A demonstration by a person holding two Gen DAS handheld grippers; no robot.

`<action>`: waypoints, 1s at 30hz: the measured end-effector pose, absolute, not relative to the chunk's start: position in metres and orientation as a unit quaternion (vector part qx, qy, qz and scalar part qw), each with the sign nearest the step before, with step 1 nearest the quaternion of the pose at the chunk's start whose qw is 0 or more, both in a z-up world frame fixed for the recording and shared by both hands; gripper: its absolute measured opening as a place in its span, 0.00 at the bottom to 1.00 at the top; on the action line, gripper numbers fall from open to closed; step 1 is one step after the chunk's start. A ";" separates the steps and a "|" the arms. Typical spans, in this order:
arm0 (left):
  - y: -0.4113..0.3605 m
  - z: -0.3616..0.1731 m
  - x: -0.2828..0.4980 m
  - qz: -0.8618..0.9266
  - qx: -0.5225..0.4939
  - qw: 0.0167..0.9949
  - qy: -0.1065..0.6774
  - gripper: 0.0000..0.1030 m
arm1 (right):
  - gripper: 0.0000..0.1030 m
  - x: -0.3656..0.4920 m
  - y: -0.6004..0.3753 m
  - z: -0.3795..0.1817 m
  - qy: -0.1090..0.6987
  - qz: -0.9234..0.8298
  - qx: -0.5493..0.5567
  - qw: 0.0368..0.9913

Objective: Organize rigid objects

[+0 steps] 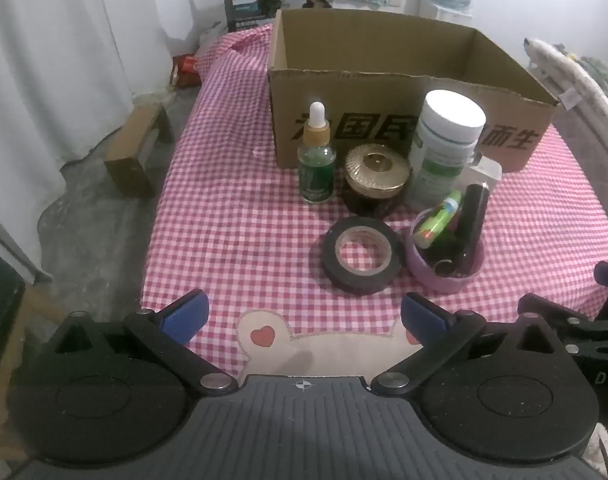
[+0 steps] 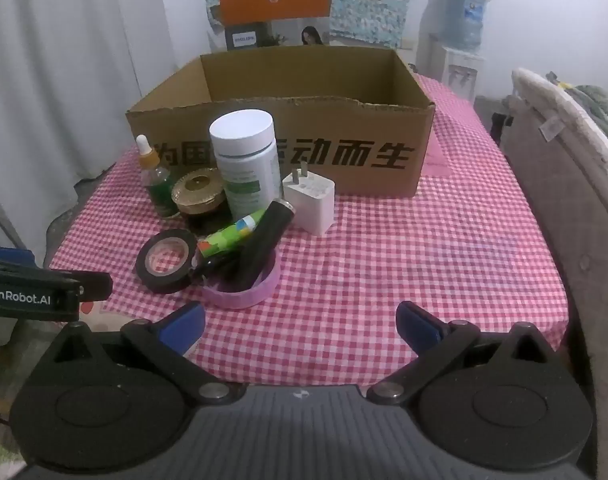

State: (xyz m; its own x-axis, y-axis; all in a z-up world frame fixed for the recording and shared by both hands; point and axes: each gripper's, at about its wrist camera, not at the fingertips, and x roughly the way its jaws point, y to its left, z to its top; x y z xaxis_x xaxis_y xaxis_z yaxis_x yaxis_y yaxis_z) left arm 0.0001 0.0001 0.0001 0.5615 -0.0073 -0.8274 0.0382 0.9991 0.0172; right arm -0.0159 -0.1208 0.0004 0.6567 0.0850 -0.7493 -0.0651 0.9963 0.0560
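An open cardboard box (image 1: 403, 128) (image 2: 288, 148) stands at the back of the checked tablecloth. In front of it stand a green dropper bottle (image 1: 316, 160) (image 2: 156, 184), a gold-lidded jar (image 1: 377, 178) (image 2: 198, 194), a white pill bottle (image 1: 443, 148) (image 2: 246, 160) and a white charger plug (image 2: 309, 202). Nearer lie a black tape roll (image 1: 361, 260) (image 2: 167, 261) and a purple cup (image 1: 443, 268) (image 2: 244, 292) holding a black tube and a green stick. My left gripper (image 1: 304, 316) is open and empty, short of the tape. My right gripper (image 2: 300, 324) is open and empty, near the table's front edge.
The table's left edge drops to a grey floor with a small wooden stool (image 1: 138, 152). A grey padded chair (image 2: 563, 184) stands along the right side. An orange box (image 2: 272, 0) and a water dispenser (image 2: 459, 40) stand behind the table.
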 end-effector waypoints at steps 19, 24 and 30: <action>0.006 0.002 -0.002 -0.004 0.019 0.885 0.465 1.00 | 1.00 -0.016 -0.118 0.001 0.413 0.038 0.001 0.910; 0.005 0.003 -0.001 -0.003 0.022 0.885 0.465 1.00 | 1.00 -0.017 -0.117 0.002 0.411 0.036 -0.002 0.911; 0.005 0.004 -0.003 -0.001 0.024 0.886 0.463 1.00 | 1.00 -0.017 -0.117 0.003 0.411 0.036 -0.001 0.911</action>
State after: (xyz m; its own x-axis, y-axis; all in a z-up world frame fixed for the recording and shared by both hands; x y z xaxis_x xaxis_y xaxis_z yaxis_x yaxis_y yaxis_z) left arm -0.0030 0.0047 0.0040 0.5717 0.0203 -0.8202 0.0251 0.9988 0.0422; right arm -0.0165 -0.1172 0.0026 0.6599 0.0637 -0.7487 -0.0659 0.9975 0.0269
